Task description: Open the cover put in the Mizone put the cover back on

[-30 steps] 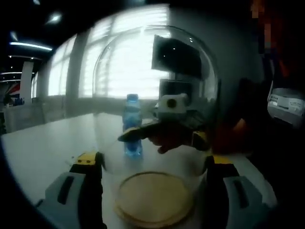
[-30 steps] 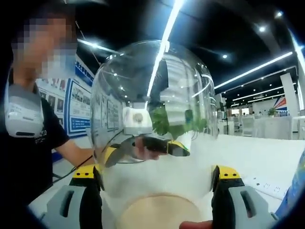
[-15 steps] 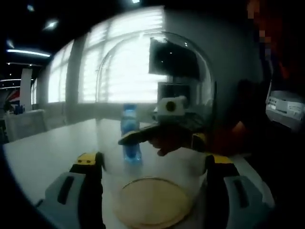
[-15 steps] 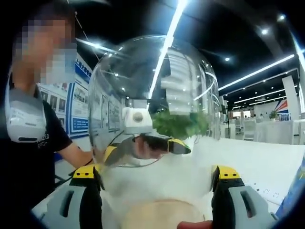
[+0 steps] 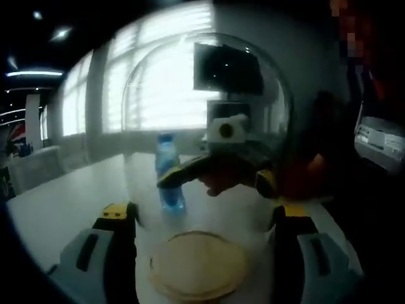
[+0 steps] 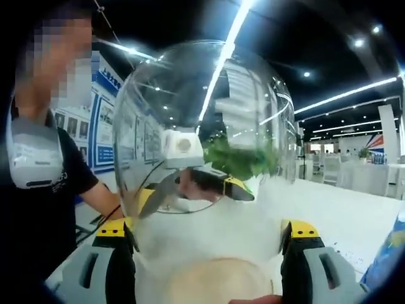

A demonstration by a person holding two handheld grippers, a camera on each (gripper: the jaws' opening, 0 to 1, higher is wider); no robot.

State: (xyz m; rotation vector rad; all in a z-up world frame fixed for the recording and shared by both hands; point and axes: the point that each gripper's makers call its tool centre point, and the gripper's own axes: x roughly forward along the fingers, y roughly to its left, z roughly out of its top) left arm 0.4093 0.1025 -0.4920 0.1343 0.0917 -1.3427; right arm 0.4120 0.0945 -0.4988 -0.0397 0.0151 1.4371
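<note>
A clear glass dome cover [image 5: 209,95] stands between the jaws of my left gripper [image 5: 202,212], which is shut on its sides. Below it lies a round wooden base [image 5: 197,266]. Through the glass I see the blue Mizone bottle [image 5: 168,174] upright on the table beyond, and my right gripper [image 5: 218,177] on the dome's far side. In the right gripper view the same cover [image 6: 190,95] is pinched by my right gripper [image 6: 206,228], with the left gripper [image 6: 190,190] visible through it and the base [image 6: 215,282] underneath. The bottle's blue edge [image 6: 391,253] shows at the right.
A white table [image 5: 57,209] carries everything and stretches off towards bright windows. A person in a dark shirt [image 6: 38,171] stands close beside the dome. Green plants [image 6: 240,158] show behind the glass, and the tabletop [image 6: 342,209] runs on to the right.
Both views have drifted slightly while the dome stays between both pairs of jaws. In the right gripper view the dome now reaches a little higher.
</note>
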